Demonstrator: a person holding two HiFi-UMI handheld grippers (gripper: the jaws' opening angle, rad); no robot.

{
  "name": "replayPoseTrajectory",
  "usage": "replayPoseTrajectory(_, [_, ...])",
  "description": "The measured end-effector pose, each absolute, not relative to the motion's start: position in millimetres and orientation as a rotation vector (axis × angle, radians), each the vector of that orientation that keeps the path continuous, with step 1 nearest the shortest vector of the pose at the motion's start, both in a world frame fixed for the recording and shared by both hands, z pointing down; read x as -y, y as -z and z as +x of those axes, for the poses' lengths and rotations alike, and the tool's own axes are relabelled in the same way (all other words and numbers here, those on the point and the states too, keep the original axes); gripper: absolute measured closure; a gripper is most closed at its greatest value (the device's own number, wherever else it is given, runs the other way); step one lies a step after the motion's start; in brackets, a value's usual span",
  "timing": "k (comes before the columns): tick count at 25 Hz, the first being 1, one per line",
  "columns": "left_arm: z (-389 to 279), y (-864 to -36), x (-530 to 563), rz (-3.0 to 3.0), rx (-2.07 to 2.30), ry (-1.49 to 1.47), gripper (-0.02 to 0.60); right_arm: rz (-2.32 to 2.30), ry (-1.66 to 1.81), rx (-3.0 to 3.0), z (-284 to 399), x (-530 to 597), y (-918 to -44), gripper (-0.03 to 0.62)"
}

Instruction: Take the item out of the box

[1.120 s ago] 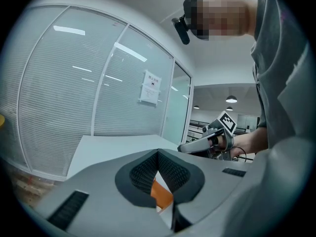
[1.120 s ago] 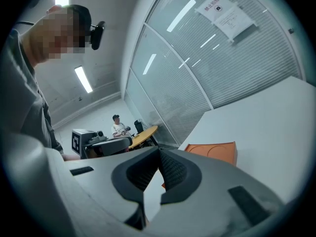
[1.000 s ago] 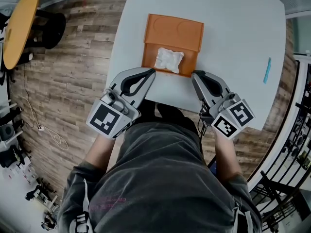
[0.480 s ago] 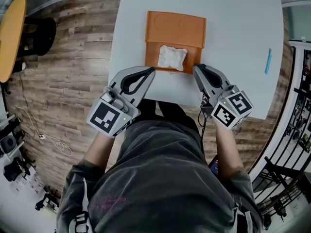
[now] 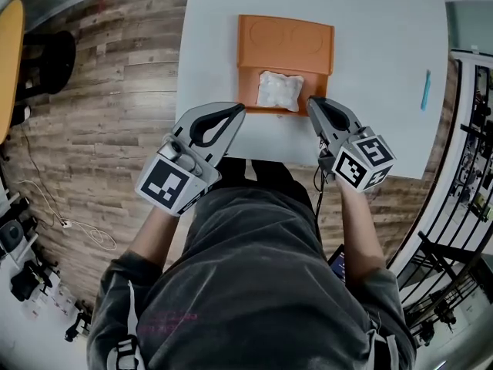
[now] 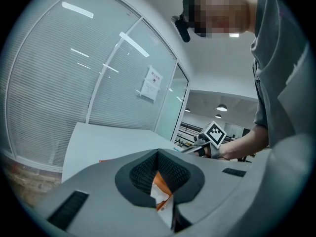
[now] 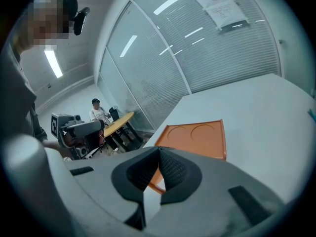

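An orange box (image 5: 285,38) lies open on the white table (image 5: 377,45), its lid folded back flat. A white crumpled packet (image 5: 279,91) sits in the box's near half. My left gripper (image 5: 239,112) is shut and empty, its tips just off the box's near left corner. My right gripper (image 5: 312,101) is also shut and empty, with its tips at the near right corner. In the left gripper view the closed jaws (image 6: 158,153) hide most of the box, with only a sliver of orange and white showing. In the right gripper view the orange lid (image 7: 200,138) lies beyond the closed jaws (image 7: 159,148).
A light blue pen (image 5: 424,91) lies near the table's right edge. The table's near edge runs under both grippers, with wood floor (image 5: 115,91) to the left. A round yellow table (image 5: 8,52) stands far left. A person (image 7: 96,110) sits in the background.
My right gripper has moved forward to the box's near right corner. The left gripper has hardly moved. Both stay shut, and the packet still lies in the box.
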State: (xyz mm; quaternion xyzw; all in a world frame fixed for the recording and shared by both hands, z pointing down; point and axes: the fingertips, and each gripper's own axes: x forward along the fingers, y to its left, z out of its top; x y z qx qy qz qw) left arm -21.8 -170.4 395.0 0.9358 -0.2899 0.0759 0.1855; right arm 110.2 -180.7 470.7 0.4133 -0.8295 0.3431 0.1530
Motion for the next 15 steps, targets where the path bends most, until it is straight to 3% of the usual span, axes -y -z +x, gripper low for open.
replayPoseTrajectory(15, [-46, -409, 185, 2.595, 0.755, -0.106, 0.569, 1.143, -1.026, 2.08, 109, 189, -548, 0.52])
